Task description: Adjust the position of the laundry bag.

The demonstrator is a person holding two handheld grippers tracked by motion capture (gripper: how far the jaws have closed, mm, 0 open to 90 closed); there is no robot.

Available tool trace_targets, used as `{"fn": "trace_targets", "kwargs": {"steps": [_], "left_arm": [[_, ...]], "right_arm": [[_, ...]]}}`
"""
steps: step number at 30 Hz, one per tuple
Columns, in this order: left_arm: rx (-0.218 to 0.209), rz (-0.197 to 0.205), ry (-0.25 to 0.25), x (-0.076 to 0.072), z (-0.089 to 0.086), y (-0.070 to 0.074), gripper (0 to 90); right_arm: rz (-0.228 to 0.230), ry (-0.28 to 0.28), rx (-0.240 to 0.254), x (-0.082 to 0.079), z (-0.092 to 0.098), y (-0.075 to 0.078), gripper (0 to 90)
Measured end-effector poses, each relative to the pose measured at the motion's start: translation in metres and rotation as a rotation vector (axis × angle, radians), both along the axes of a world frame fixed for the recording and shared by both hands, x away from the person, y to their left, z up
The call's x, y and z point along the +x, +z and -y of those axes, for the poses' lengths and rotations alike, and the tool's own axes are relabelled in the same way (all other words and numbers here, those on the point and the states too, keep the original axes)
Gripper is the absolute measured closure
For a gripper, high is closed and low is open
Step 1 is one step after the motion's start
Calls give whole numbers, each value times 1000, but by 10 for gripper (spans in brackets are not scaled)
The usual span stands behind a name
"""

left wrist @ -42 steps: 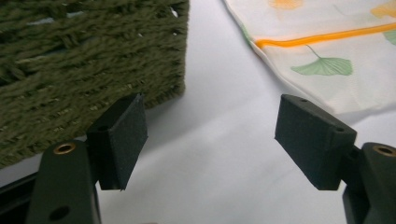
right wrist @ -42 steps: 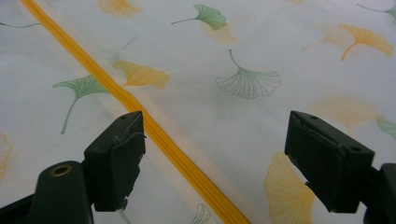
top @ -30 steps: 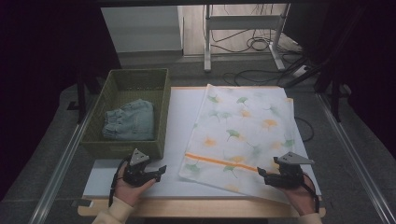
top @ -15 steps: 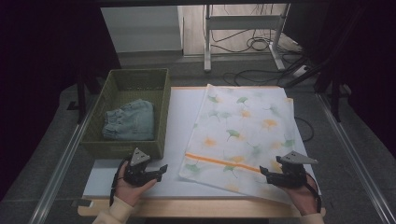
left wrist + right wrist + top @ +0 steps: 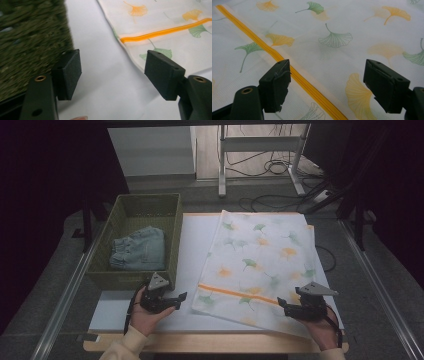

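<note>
Covering most of the high view, the table (image 5: 197, 245) carries a white top with a wooden strip along its near edge. On its right half lies the cloth (image 5: 262, 265), the next largest thing: a pale sheet printed with green and orange ginkgo leaves, spread flat, slightly skewed to the table's edges, and crossed near its front by an orange stripe (image 5: 235, 292). To the left of the cloth stands a green woven basket (image 5: 172, 235), its right wall on the table's left part. Inside it lies folded denim (image 5: 139, 250).

The right gripper (image 5: 283, 304) hovers over the cloth's near right part, just beyond the stripe's end. Its jaws stand spread wide with nothing between them; in the right gripper view the stripe (image 5: 287, 67) runs diagonally under the left jaw and the leaf print shows in the gap.

The left gripper (image 5: 177, 299) sits above bare table between the basket's near corner and the cloth's near left corner, apart from both. Its jaws are spread too, pinching nothing; in the left gripper view the basket (image 5: 30, 47) rises beside one jaw and the cloth's edge (image 5: 130, 50) lies beyond the other.
</note>
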State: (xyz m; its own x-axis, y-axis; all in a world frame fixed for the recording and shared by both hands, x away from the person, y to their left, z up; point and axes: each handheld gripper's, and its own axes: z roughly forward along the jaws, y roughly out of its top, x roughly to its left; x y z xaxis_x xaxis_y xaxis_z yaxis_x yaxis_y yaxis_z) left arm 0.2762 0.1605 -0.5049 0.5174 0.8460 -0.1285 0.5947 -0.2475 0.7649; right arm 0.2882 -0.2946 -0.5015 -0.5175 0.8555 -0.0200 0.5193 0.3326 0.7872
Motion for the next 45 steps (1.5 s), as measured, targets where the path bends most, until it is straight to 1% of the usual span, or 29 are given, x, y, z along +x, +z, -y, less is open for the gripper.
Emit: {"fn": "trace_targets", "kwargs": {"steps": [2,3,4,5,7,8,9,11,13,14,15,16,20,21,22,23,24,25,28,29,33,35,40,42,44,45], "left_arm": [[4,5,3,3,4,0,307],[2,-3,-2,7,9,1,311],[2,-3,-2,7,9,1,319],[-3,-7,-1,10,13,2,328],[-7,-20,-8,14,18,1,336],[-7,-20,-8,14,18,1,340],[-3,-34,-17,19,26,-3,342],[3,-41,-24,21,32,-5,344],[14,-31,-23,23,38,-6,348],[14,-31,-23,23,38,-6,350],[27,-27,-29,25,42,-8,351],[27,-32,-29,26,44,-8,351],[33,-44,-28,29,46,-10,359],[30,-54,-27,32,47,-12,372],[30,-54,-27,32,47,-12,390],[28,-65,-32,34,48,-13,405],[28,-65,-32,34,48,-13,409],[33,-70,-33,36,50,-15,412],[40,-79,-36,37,52,-17,417],[57,-86,-37,38,55,-19,419],[57,-102,-36,39,55,-23,426],[63,-100,-42,39,55,-24,469],[97,-103,-56,39,59,-28,492],[109,-97,-56,38,60,-29,501],[131,-81,-58,37,63,-30,513],[133,-77,-58,36,64,-30,524]], "right_arm": [[3,1,-7,0,-1,0,222],[2,4,-10,1,-1,-1,222],[0,4,-13,1,-1,-1,222],[-1,5,-13,1,-1,-1,222],[-1,6,-12,1,-1,-1,222],[-1,6,-12,1,-1,-1,222],[0,7,-15,1,-2,-2,222],[1,12,-18,1,-2,-2,222],[2,12,-19,0,-2,-1,222],[2,12,-19,0,-2,-1,222],[4,10,-19,0,-2,-1,222],[4,9,-17,0,-2,-1,222],[4,7,-19,0,-1,-1,222],[3,6,-20,0,-1,-1,222],[3,6,-20,0,-1,-1,222],[7,4,-23,1,-1,-1,222],[7,4,-23,1,-1,-1,222],[17,-5,-25,0,0,0,224],[26,-18,-23,0,2,1,225],[30,-20,-25,0,2,1,225],[31,-23,-26,0,3,1,225],[31,-19,-28,0,2,0,225],[29,-21,-30,0,2,0,225],[29,-23,-29,0,3,0,225],[30,-23,-30,0,3,1,225],[29,-23,-30,0,3,1,225]]}}
